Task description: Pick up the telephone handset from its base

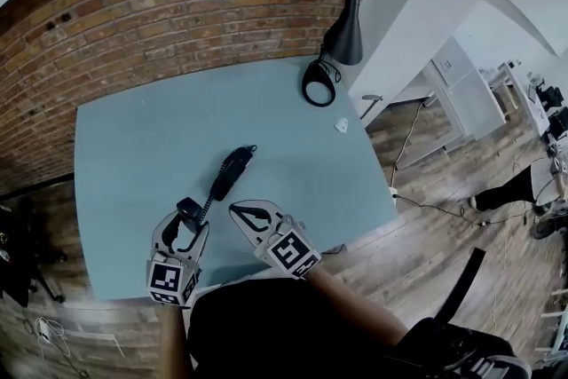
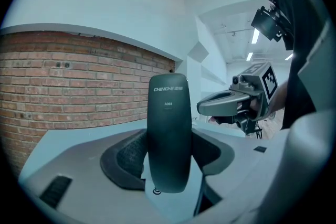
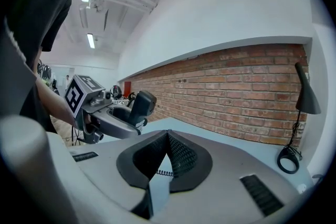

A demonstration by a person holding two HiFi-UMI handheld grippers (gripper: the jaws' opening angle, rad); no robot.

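On the blue-grey table (image 1: 133,146), a long black telephone base (image 1: 232,171) lies flat near the middle. A coiled cord (image 1: 209,198) runs from it to the black handset (image 2: 169,134), which is printed CHINO-E. The handset stands upright between the jaws of my left gripper (image 2: 169,152), and their pads press on both its sides. The head view has that gripper (image 1: 188,216) at the table's near edge. My right gripper (image 1: 235,208) hovers just to its right, empty. Its fingertips meet at a point (image 3: 168,136), and the cord (image 3: 164,172) shows through the gap below them.
A black desk lamp (image 1: 348,18) with a ring-shaped foot (image 1: 318,86) stands at the table's far right corner. Near it, by the right edge, lies a small white object (image 1: 342,125). A brick wall (image 1: 133,13) backs the table. Cables trail over the wooden floor (image 1: 426,209) on the right.
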